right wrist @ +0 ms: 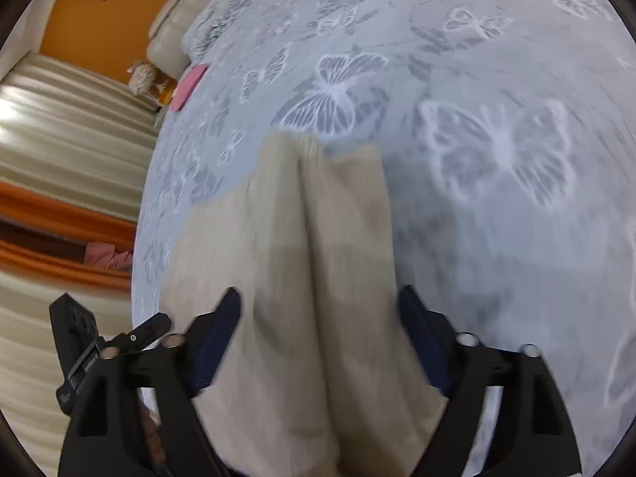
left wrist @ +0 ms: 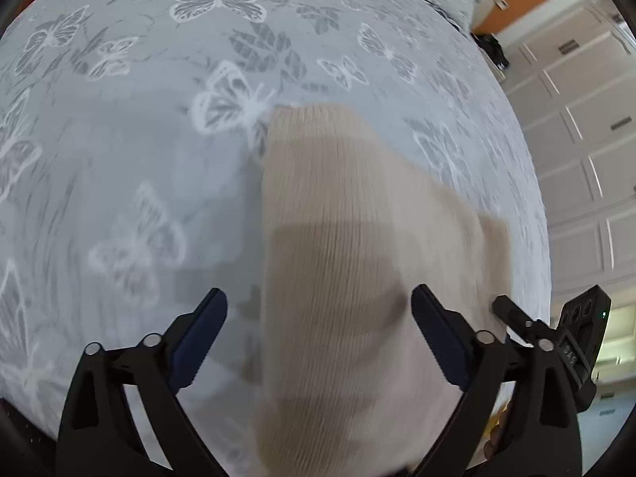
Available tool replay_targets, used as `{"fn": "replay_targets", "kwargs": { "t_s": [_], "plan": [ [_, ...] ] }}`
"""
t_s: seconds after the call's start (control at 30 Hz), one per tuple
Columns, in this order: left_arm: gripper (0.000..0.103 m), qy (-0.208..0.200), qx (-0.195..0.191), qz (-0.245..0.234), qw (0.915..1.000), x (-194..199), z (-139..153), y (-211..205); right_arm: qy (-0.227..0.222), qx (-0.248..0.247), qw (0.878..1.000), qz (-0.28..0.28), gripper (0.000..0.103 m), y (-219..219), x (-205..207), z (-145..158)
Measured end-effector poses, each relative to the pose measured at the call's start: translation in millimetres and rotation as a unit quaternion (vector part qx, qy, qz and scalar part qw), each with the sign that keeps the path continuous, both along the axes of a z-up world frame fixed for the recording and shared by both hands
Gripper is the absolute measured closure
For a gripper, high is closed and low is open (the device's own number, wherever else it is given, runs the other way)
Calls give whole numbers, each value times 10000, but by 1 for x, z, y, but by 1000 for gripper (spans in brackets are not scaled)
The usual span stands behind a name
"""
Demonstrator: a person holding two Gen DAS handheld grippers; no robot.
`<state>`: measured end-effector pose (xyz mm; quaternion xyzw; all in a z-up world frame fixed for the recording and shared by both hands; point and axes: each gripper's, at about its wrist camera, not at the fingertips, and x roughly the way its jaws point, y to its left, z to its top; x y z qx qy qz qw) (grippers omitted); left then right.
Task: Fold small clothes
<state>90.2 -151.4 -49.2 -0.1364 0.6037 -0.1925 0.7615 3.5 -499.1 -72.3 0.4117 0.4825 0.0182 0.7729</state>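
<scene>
Beige ribbed knitted garment [left wrist: 349, 262] laid on the grey butterfly-printed bedspread [left wrist: 139, 139].

The left gripper [left wrist: 318, 318] and right gripper [right wrist: 318, 318] are both held spread wide above it, nothing being clasped; a lengthwise crease is shown in the right view.

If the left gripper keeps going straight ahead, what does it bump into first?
Probably the beige knitted garment, which lies between the open jaws of the left gripper. Beyond it comes the butterfly bedspread; blur makes depth uncertain.

Black tongs [left wrist: 319, 308], navy ribbed pads [left wrist: 200, 336], silver pins
</scene>
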Motion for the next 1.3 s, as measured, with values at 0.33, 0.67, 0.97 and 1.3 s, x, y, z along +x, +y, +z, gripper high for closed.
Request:
{"fn": "replay_targets", "kwargs": {
  "t_s": [0.33, 0.67, 0.97, 1.3],
  "plan": [
    [26, 1373, -938, 334, 9855, -25, -55, 7, 368, 440, 9981, -207, 40, 8, -10, -35],
    [35, 1456, -841, 74, 9857, -30, -42, 9, 471, 316, 9982, -171, 34, 7, -25, -27],
    [43, 1094, -402, -136, 9931, -28, -33, -9, 317, 566, 9974, -309, 60, 17, -15, -31],
    [51, -349, 296, -711, 9964, -55, 74, -24, -324, -71, 9989, -332, 63, 29, -42, 60]
  ]
}}
